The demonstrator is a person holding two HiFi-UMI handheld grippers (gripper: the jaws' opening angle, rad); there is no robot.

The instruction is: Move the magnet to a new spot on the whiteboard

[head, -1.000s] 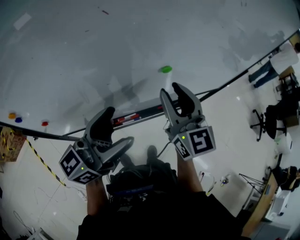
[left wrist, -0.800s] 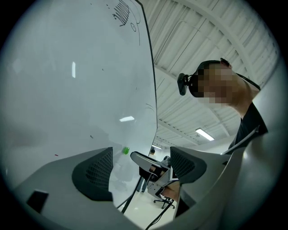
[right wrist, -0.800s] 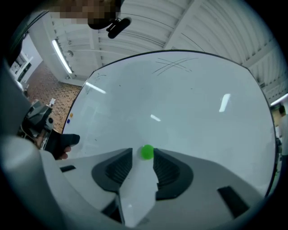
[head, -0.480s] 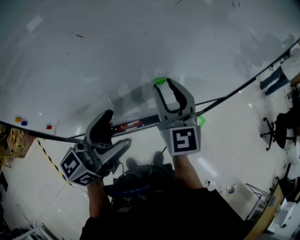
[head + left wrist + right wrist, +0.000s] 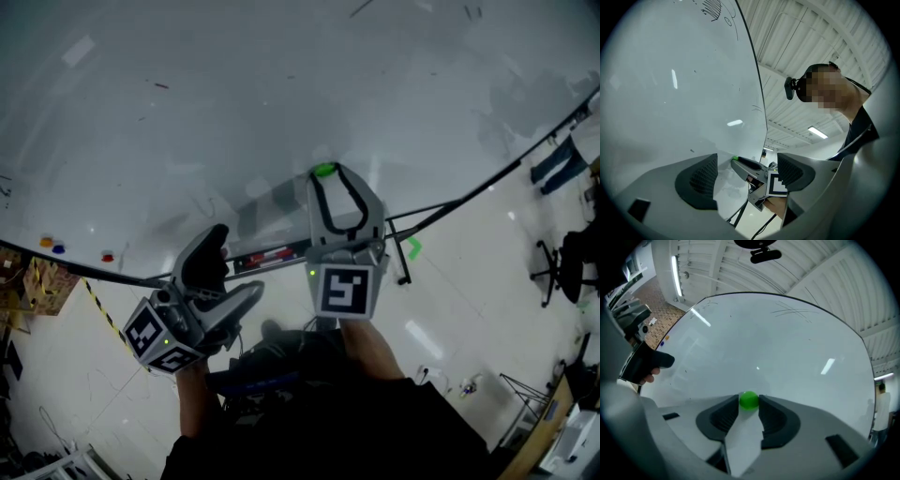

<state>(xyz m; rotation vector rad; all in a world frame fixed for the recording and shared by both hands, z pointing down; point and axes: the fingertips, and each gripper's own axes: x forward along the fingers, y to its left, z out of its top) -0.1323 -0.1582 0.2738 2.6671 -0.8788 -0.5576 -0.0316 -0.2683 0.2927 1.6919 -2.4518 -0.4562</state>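
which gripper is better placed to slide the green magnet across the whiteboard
Right. The right gripper has its jaws pressed against either side of the green magnet on the whiteboard, seemingly gripping it. The left gripper sits off to the side, jaws apart and empty, away from the magnet.

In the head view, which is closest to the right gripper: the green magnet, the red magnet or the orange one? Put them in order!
1. Green magnet: right between the jaws of the right gripper.
2. Red magnet: far off to the left, low on the whiteboard.
3. Orange magnet: farthest left, past the red one.
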